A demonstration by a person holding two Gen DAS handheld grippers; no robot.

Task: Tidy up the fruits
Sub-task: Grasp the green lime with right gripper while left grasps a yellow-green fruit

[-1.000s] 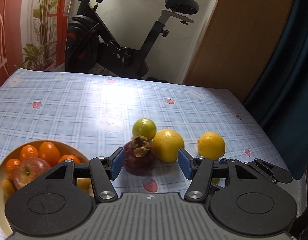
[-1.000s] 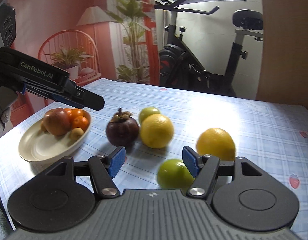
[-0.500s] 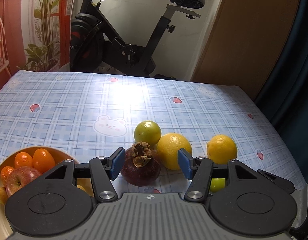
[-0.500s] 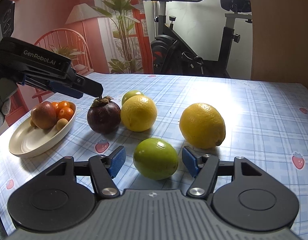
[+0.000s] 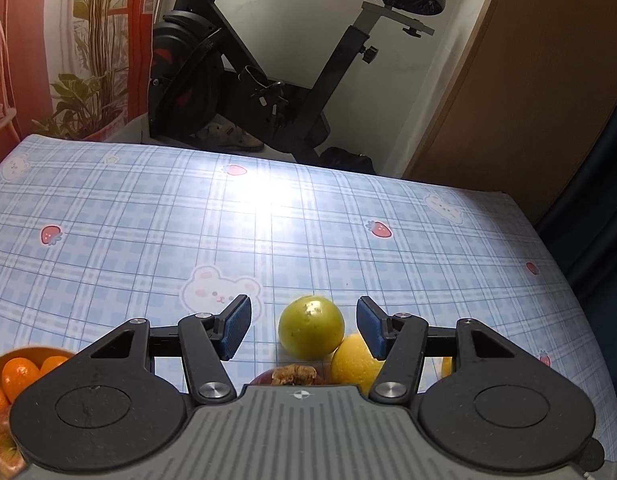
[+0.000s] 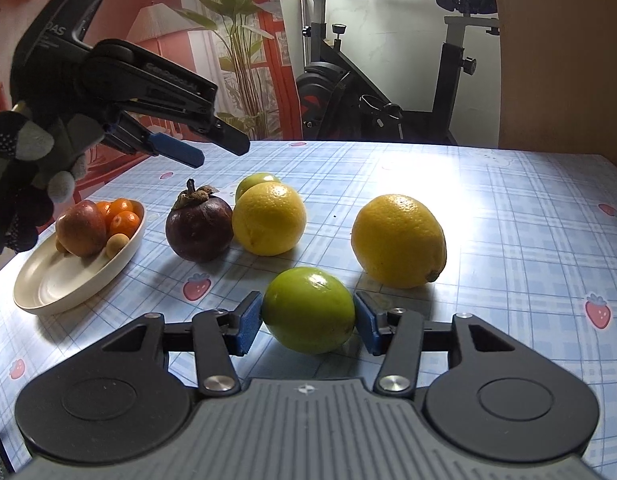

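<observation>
My right gripper [image 6: 308,320] has closed on a green lime [image 6: 308,310] resting on the tablecloth, both blue pads touching its sides. Beyond it lie a lemon [image 6: 398,240], a second lemon [image 6: 268,218], a dark mangosteen [image 6: 198,226] and a green fruit [image 6: 254,182]. My left gripper [image 5: 304,326] is open and empty, raised above the mangosteen [image 5: 292,376]; the green fruit [image 5: 311,327] shows between its pads. The left gripper also shows in the right wrist view [image 6: 196,146]. A cream bowl [image 6: 52,284] holds an apple [image 6: 81,228] and small oranges [image 6: 122,216].
The table carries a blue plaid cloth [image 5: 188,216] with strawberry prints. An exercise bike [image 5: 268,80] stands behind the far edge, with a wooden panel [image 5: 528,80] to the right. The bowl is at the table's left side [image 5: 20,364].
My right gripper moved forward around the lime and its pads closed onto it. My left gripper rose and tilted up, so the mangosteen slid under its body.
</observation>
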